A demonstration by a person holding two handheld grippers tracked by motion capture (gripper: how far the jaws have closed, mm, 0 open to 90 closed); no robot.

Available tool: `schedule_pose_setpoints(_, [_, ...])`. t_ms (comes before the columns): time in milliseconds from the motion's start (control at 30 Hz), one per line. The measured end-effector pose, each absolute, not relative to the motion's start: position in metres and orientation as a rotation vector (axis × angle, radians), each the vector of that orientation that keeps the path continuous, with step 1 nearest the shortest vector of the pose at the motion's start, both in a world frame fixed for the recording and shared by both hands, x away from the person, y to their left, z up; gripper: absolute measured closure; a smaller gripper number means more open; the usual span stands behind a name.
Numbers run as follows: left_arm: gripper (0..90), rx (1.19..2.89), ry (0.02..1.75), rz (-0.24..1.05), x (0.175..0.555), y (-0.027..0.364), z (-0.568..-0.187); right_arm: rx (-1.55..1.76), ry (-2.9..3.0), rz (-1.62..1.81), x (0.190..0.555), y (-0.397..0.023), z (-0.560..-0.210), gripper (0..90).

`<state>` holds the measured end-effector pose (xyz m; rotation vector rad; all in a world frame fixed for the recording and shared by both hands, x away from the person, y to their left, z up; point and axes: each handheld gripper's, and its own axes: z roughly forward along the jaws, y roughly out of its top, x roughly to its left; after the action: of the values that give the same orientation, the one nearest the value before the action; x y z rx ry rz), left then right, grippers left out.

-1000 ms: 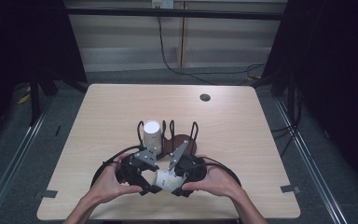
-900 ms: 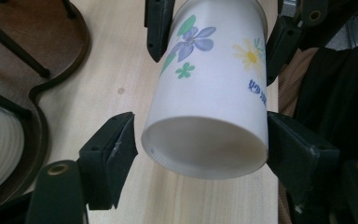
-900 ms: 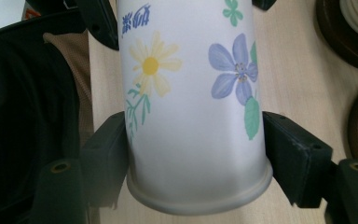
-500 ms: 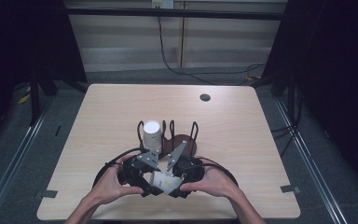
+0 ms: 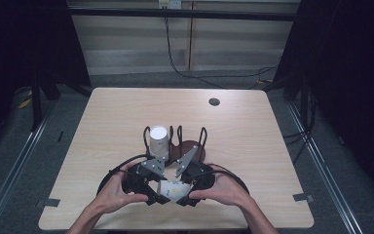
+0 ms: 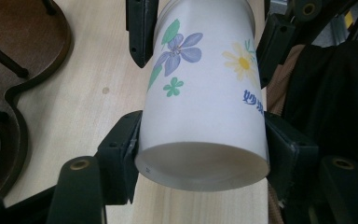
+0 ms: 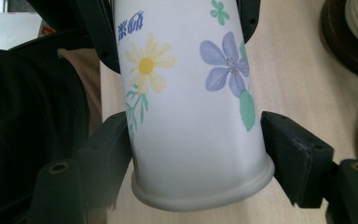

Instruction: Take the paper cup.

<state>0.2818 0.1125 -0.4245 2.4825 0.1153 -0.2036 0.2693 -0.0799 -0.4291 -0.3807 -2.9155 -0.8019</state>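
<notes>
A white paper cup [image 5: 173, 189] with printed flowers lies level between my two grippers near the table's front edge. My left gripper [image 6: 200, 154] has just been closing, and its pads now press on the cup [image 6: 205, 107] at its base end. My right gripper [image 7: 196, 149] has just been opening a little, with the cup [image 7: 186, 93] between its jaws near the rolled rim; both pads still lie against it. In the high view the left gripper [image 5: 163, 190] and right gripper [image 5: 182, 191] face each other, a hand behind each.
Just beyond the grippers stands a dark brown holder [image 5: 190, 147] with black wire loops, and a stack of white cups [image 5: 158, 139] rises from its left side. A small dark round spot [image 5: 214, 102] marks the table's far right. My lap lies under the front edge.
Both hands stay where they were, with the cup between them. The left gripper's jaws look drawn in closer on the cup.
</notes>
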Motion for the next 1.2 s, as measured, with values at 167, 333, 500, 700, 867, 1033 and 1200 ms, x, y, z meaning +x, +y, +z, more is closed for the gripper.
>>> schedule_pose_setpoints(167, [37.2,2.468,0.131,-0.216,0.282,0.114,-0.423,-0.387,-2.9,-0.839,0.269,-0.082,-0.428,25.4])
schedule_pose_setpoints(333, [37.1,2.456,0.136,-0.209,0.282,0.117,-0.42,-0.402,-2.903,-0.877,0.268,-0.084,-0.426,20.1])
schedule_pose_setpoints(500, [37.1,2.436,0.152,-0.2,0.282,0.12,-0.42,-0.45,-2.893,-0.943,0.27,-0.089,-0.425,16.9])
schedule_pose_setpoints(700, [37.0,2.412,0.168,-0.189,0.283,0.125,-0.418,-0.488,-2.884,-1.018,0.27,-0.097,-0.422,15.0])
schedule_pose_setpoints(867, [37.0,2.38,0.173,-0.203,0.283,0.129,-0.417,-0.488,-2.879,-1.037,0.268,-0.1,-0.42,16.2])
schedule_pose_setpoints(1033, [37.0,2.365,0.179,-0.191,0.284,0.132,-0.416,-0.515,-2.859,-1.077,0.269,-0.104,-0.418,15.9])
schedule_pose_setpoints(1200, [36.9,2.346,0.198,-0.182,0.285,0.135,-0.415,-0.531,-2.837,-1.113,0.269,-0.108,-0.416,15.9])
